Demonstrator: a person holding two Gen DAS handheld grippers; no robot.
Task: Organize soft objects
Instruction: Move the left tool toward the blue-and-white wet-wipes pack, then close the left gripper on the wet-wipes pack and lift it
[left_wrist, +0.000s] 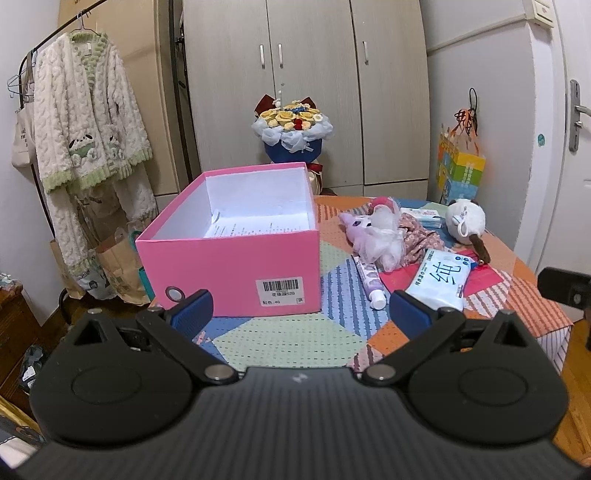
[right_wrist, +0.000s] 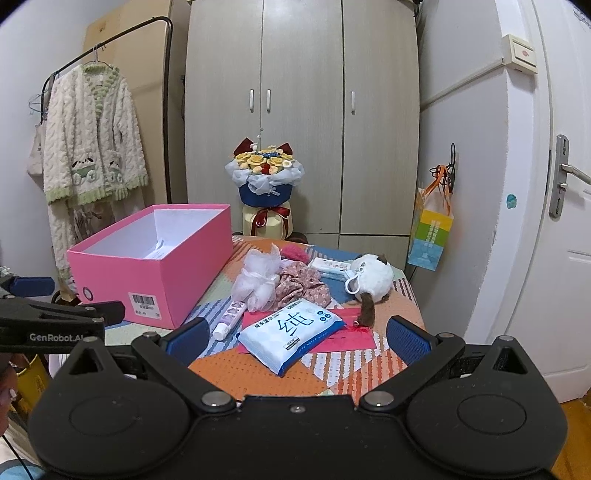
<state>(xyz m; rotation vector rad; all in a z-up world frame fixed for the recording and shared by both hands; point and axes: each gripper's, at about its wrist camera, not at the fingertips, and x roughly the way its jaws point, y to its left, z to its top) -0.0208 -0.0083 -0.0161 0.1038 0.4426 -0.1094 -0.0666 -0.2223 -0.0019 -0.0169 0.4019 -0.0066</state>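
Note:
An open pink box (left_wrist: 236, 266) (right_wrist: 147, 273) stands on the left of the patchwork table (left_wrist: 295, 339), with only a paper sheet inside. To its right lie a white mesh bath pouf (left_wrist: 384, 243) (right_wrist: 256, 284), a floral cloth (right_wrist: 301, 286), a white plush cat (left_wrist: 467, 221) (right_wrist: 373, 278), a wet-wipes pack (left_wrist: 439, 278) (right_wrist: 290, 330) and a tube (left_wrist: 371, 282) (right_wrist: 229, 319). My left gripper (left_wrist: 301, 312) is open in front of the box, holding nothing. My right gripper (right_wrist: 295, 339) is open, low over the wipes pack.
A bouquet (left_wrist: 291, 129) (right_wrist: 266, 181) stands behind the table before grey wardrobes. Clothes hang on a rack (left_wrist: 88, 122) at left. A colourful bag (right_wrist: 430, 236) hangs on the right wall beside a door. A red envelope (right_wrist: 347, 338) lies under the wipes.

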